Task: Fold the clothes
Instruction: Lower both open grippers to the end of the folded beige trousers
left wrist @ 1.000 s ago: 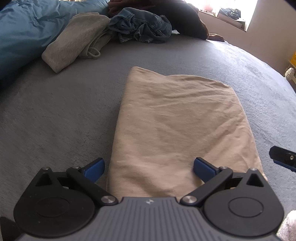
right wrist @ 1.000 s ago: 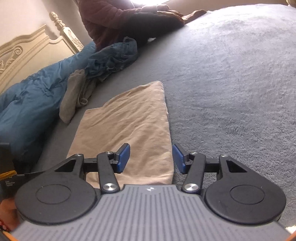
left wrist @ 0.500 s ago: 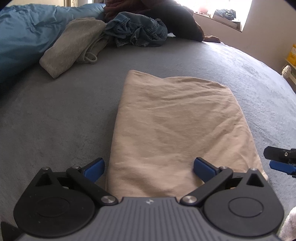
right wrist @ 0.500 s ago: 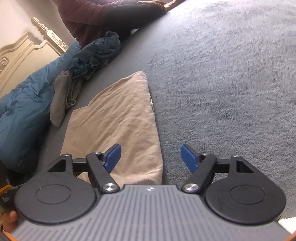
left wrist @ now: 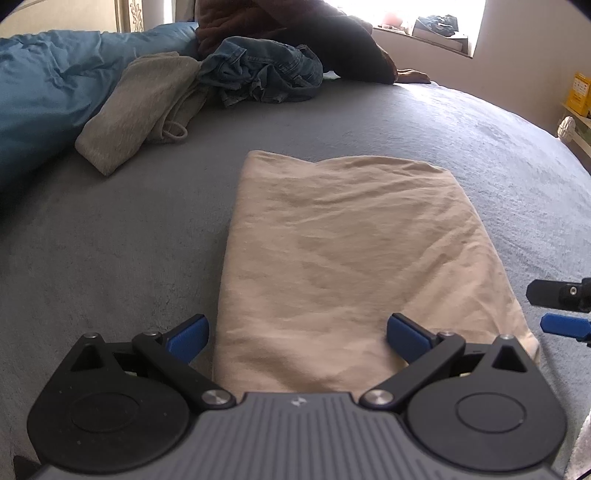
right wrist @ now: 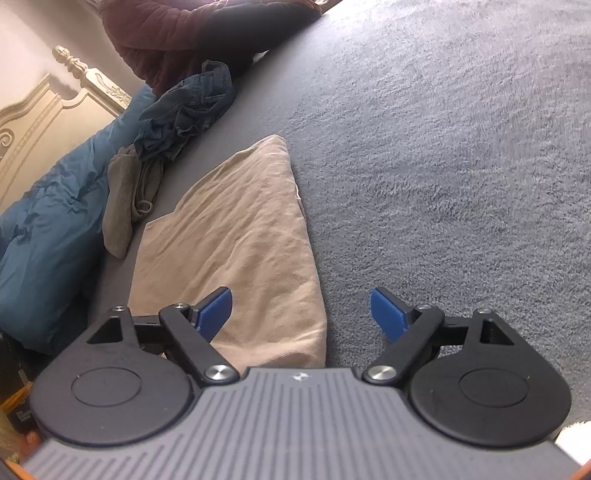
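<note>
- Nearest, the left gripper (left wrist: 297, 330) hangs low over the near edge of the beige cloth (left wrist: 354, 254), its blue fingers spread wide and holding nothing; one finger sits just off the cloth's left edge and the other over the cloth itself, which reads as a stance for taking that near-left corner.
- Alongside, the right gripper (right wrist: 301, 310) is likewise spread and empty, straddling the cloth's near right edge (one finger over the fabric, the other over bare blanket), so the two tools flank the near end together.
- Under both lies the beige cloth, flat on the grey blanket (left wrist: 110, 236) as a tidy, lightly wrinkled rectangle running away from the grippers. That shape fits a piece already folded lengthwise and awaiting another fold, or one just finished and let go; the views do not settle which.
- Further off, a grey garment (left wrist: 136, 110) and a heap of denim (left wrist: 266, 70) rest against a blue duvet (left wrist: 44, 85), well apart from the cloth, probably set aside so the middle of the bed serves as working room.
- Farthest, a person in dark clothes (right wrist: 192, 33) sits at the bed's edge by the window (left wrist: 424, 14).
</note>
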`<state>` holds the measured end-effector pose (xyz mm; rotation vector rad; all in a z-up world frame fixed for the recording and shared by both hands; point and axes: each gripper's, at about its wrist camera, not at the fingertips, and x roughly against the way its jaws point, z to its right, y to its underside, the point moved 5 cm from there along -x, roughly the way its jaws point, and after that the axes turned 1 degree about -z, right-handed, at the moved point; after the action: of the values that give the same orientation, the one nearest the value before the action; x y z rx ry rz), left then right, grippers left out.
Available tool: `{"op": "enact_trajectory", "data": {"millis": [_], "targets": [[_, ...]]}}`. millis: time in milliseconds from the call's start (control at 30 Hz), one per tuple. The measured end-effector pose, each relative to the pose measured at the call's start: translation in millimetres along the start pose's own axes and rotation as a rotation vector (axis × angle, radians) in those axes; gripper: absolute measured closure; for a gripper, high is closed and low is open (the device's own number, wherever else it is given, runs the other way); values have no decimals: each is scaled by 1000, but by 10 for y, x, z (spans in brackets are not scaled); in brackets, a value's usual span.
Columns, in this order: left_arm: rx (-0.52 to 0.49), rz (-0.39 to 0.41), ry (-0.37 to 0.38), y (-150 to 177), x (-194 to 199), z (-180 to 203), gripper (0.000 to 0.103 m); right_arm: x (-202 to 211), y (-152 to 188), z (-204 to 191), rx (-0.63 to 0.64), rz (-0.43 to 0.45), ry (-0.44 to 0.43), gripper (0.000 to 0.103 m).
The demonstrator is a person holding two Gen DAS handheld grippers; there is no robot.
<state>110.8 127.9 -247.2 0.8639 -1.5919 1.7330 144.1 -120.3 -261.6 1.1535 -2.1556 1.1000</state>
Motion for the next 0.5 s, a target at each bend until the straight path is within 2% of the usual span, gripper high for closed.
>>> {"op": "enact_trajectory", "data": {"millis": [167,300,367,500], "targets": [[61,-20,63,5,-34,-118,0,-22,3,-24,13,-6,0,20],[98,12,73,-8,-5,-242,0,-17,-2,-61,36,-6,3,20],[111,52,95,-40,48,-307,0,-12,-17,-80,48,-7,1,20],[165,89,190,-107,81,-467,0,-44,-125,-130,59,-19,-27,20]]}}
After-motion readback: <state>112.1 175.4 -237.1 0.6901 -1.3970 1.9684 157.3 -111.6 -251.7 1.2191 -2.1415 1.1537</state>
